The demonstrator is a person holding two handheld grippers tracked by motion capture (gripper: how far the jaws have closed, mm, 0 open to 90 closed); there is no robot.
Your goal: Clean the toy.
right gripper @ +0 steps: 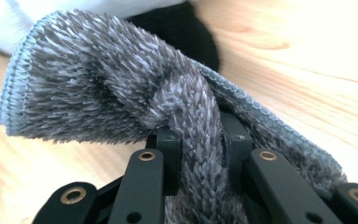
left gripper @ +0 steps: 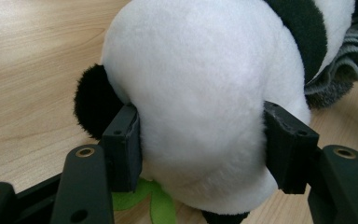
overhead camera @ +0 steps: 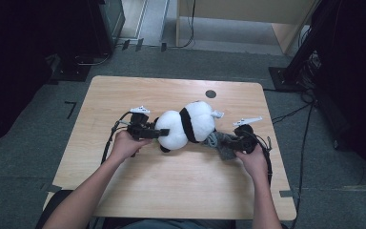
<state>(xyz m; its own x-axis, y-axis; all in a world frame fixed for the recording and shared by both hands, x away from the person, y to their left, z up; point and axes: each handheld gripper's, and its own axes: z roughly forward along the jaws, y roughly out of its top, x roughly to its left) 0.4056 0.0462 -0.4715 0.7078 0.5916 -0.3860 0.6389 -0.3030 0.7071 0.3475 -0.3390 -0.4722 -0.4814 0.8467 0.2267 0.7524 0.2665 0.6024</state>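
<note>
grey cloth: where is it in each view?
High view: grey cloth right of centre, between panda and right gripper.
Left gripper view: far right edge, behind the panda.
Right gripper view: centre, pinched between the fingers.
Shared landmark: the panda's black-and-white body.

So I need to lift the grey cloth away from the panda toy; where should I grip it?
Take the grey cloth at its bunched fold, coming level from the table's right, away from the panda toy. That fold stands up thick and narrow, as the right hand-held gripper pinching it shows.
</note>
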